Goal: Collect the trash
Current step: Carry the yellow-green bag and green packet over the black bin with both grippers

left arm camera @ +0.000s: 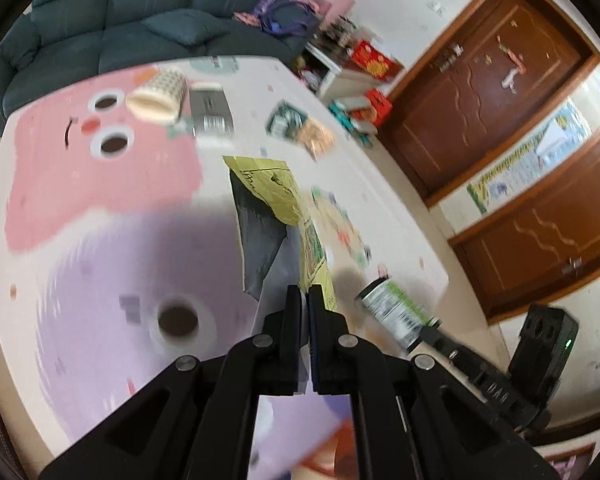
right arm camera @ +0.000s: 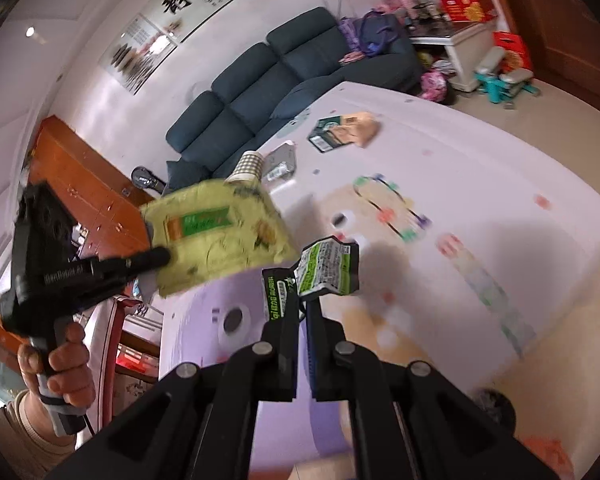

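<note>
Trash partly gathered: left gripper (left arm camera: 305,300) clamps yellow wrapper (left arm camera: 284,196), right gripper (right arm camera: 302,300) pinches green-black sachet (right arm camera: 326,266), both lifted; paper cup (left arm camera: 158,96), grey packet (left arm camera: 212,110), dark-green wrapper (left arm camera: 286,118) lie ahead of jaws on table (left arm camera: 100,208), uncollected.

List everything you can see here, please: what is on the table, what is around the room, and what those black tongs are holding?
Yellow bag: one, yellow-green, held above the table.
Green-black wrapper: one, held up.
Paper cup: one, cream checked, lying on its side on the table.
Grey packet: one, beside the cup.
Dark green and tan wrappers: far table end.
Sofa: one, dark blue, behind the table.
Left gripper: black, shut on the yellow bag.
Right gripper: black, shut on the wrapper.
</note>
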